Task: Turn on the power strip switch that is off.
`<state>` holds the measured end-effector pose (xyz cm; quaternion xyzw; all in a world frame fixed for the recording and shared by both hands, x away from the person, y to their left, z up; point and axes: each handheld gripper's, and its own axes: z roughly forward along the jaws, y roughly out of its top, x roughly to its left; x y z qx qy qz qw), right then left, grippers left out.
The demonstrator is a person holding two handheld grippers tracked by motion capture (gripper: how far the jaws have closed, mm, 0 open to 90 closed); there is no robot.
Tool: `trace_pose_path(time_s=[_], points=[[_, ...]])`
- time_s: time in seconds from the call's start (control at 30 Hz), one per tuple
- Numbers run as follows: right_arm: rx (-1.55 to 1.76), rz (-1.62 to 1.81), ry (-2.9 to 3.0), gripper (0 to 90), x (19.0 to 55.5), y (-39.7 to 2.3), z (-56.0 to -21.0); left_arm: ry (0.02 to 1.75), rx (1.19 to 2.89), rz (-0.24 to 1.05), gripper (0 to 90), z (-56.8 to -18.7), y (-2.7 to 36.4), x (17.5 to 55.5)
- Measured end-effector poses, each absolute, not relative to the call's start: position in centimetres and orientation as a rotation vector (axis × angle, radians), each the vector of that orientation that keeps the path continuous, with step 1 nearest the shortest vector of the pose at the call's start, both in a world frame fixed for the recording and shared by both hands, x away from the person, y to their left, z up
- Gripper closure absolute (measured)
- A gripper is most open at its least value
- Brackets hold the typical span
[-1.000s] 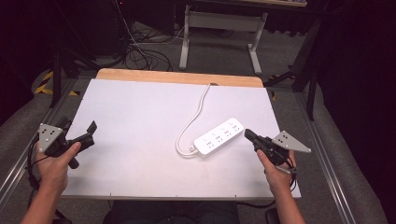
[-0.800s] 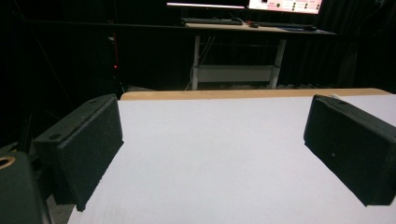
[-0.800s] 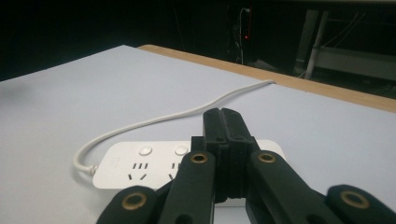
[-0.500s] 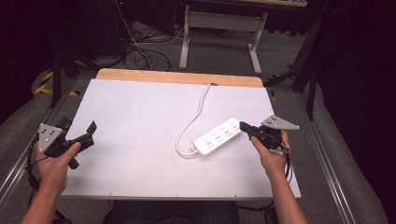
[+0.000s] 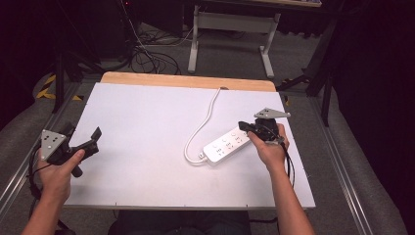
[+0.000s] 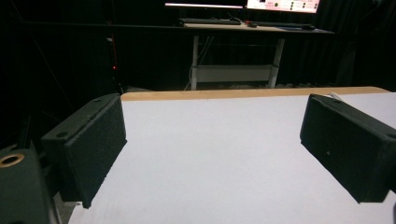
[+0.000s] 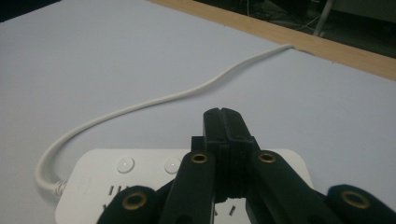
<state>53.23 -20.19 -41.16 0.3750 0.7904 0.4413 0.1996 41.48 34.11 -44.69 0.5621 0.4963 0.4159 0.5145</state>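
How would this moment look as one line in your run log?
right gripper: shut, over power strip | left gripper: open, idle at table edge | cord: trails off far edge

The left tool (image 5: 95, 137) is black, with a grey three-cornered plate on top dotted with small dark holes and a black cable looping off beside the wrist. In the left gripper view its two jaws are thick black blocks faced with rough, grainy pads (image 6: 95, 149), each with a small recessed hole on top, and a brass-ringed screw hole sits low at the left. The right tool (image 7: 222, 122) is black too, its linkage arms pinned with brass-coloured rings; it carries the same grey plate and a black cable. Both forearms are bare, no sleeves
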Motion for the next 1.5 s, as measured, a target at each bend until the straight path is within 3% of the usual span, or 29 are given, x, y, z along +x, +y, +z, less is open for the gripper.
trace_pose_path(time_s=[1.5], points=[[1.106, 1.004, 2.357, 90.0, 56.5, -18.4, -45.3, 1.186, 1.366, 0.969, 5.4, -44.8, 34.1, 41.4]])
